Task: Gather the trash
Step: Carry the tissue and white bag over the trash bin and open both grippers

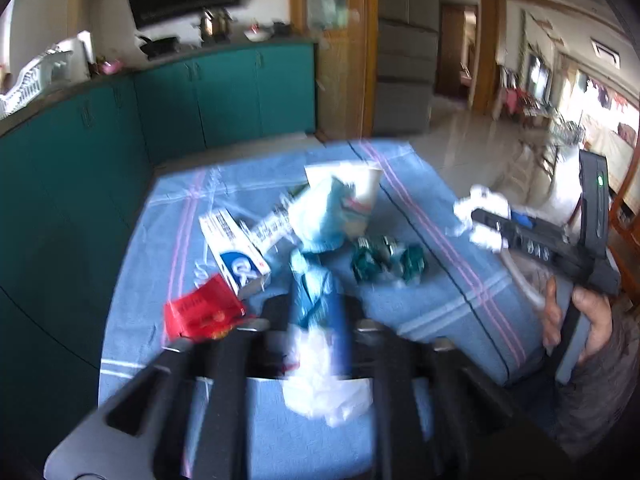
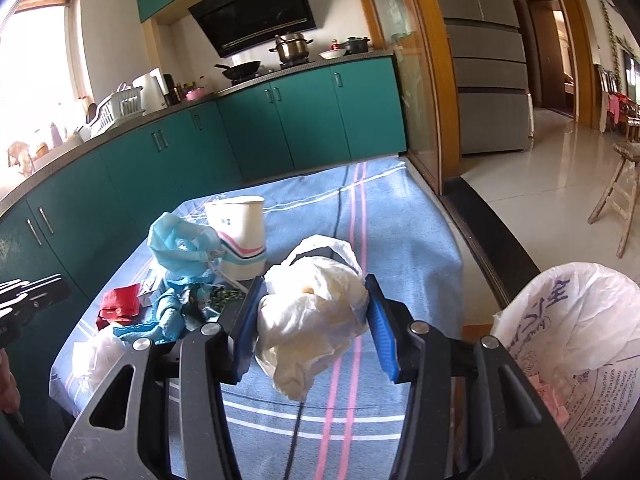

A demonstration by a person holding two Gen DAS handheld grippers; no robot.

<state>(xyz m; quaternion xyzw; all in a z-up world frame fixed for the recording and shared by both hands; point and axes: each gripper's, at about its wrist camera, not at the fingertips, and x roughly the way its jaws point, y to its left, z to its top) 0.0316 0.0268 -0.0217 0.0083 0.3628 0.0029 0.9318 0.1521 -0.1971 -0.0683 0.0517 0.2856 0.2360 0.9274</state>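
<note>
teal cabinets (image 2: 280,120), fridge (image 2: 484,60), wooden stool (image 2: 618,196)

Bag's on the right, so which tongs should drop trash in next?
Right. The right tongs already grip a crumpled tissue, with the bag just beside them. The left tongs hover over the pile, blurred.

Your table (image 2: 400,216) holds the trash heap at its left half: the cup (image 2: 240,236) stands farthest, a mask (image 2: 180,248) just left of it, a box (image 1: 236,248) and wrapper (image 1: 200,312) nearer. Your right gripper (image 2: 316,320) holds a tissue wad (image 2: 316,312) above the table; the bag (image 2: 560,340) sits to its right, off the table's edge.
</note>
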